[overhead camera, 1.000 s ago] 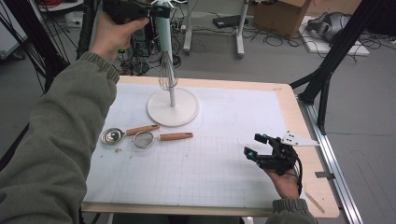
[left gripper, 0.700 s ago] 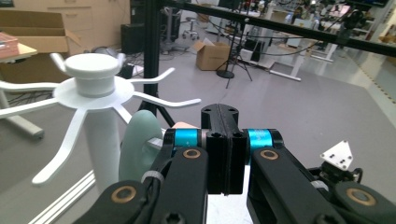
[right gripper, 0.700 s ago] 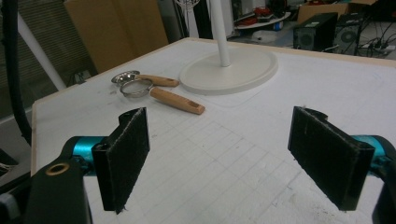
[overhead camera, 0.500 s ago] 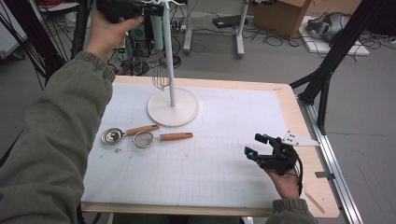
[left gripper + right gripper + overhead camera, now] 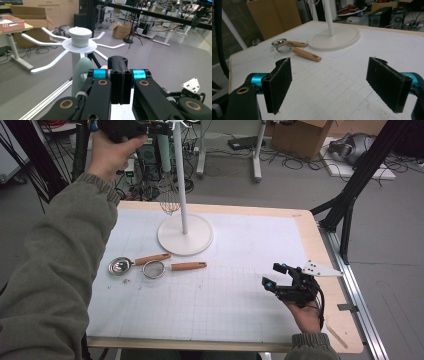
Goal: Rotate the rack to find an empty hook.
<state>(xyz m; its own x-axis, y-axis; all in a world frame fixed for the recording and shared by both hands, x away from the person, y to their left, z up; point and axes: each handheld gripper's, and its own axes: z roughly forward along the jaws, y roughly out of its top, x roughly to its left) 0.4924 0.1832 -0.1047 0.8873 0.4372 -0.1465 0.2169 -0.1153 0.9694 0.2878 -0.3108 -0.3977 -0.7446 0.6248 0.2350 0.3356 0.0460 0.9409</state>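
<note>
Counter (image 5: 240, 285) carries white gridded mat; small metal scoop (image 5: 120, 266) with wooden handle lies left of centre; just beside it small mesh strainer (image 5: 154, 269), wooden handle pointing right; cardboard boxes (image 5: 295, 137) on grey floor (image 5: 280, 185) behind; cables near desk legs.

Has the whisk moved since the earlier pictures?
Yes. In the high view the whisk now hangs a little farther left of the white stand's pole than before, carried by the left tongs.
</note>
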